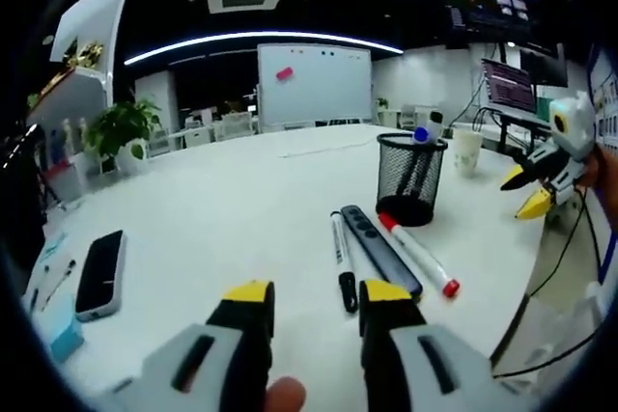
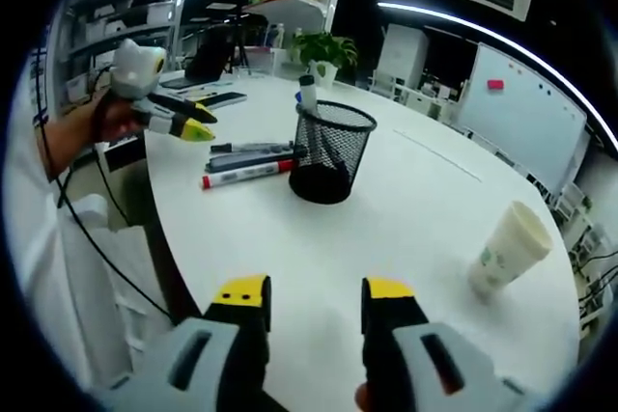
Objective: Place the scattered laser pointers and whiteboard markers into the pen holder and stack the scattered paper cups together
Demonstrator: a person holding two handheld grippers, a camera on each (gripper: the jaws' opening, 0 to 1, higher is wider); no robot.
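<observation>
A black mesh pen holder point(image 1: 410, 177) point(image 2: 327, 151) stands on the white table point(image 1: 241, 209) point(image 2: 406, 229) with a blue-capped marker point(image 1: 423, 132) point(image 2: 307, 92) upright inside it. Beside the holder lie a red-capped whiteboard marker point(image 1: 419, 255) point(image 2: 246, 175), a dark laser pointer point(image 1: 379, 249) point(image 2: 249, 160) and a black-capped marker point(image 1: 341, 260) point(image 2: 253, 147). A stack of paper cups point(image 1: 467, 151) point(image 2: 510, 248) stands beyond the holder. My left gripper point(image 1: 316, 293) point(image 2: 185, 118) is open just short of the pens. My right gripper point(image 2: 315, 291) point(image 1: 526, 190) is open above bare table.
A phone point(image 1: 100, 273) lies at the left of the table with pens and a blue box point(image 1: 60, 327) near it. A potted plant point(image 1: 124, 132) point(image 2: 325, 53) stands at the far edge. A whiteboard point(image 1: 314, 82) point(image 2: 529, 108) is behind. The person's sleeve and cables point(image 2: 77, 219) hang at the table edge.
</observation>
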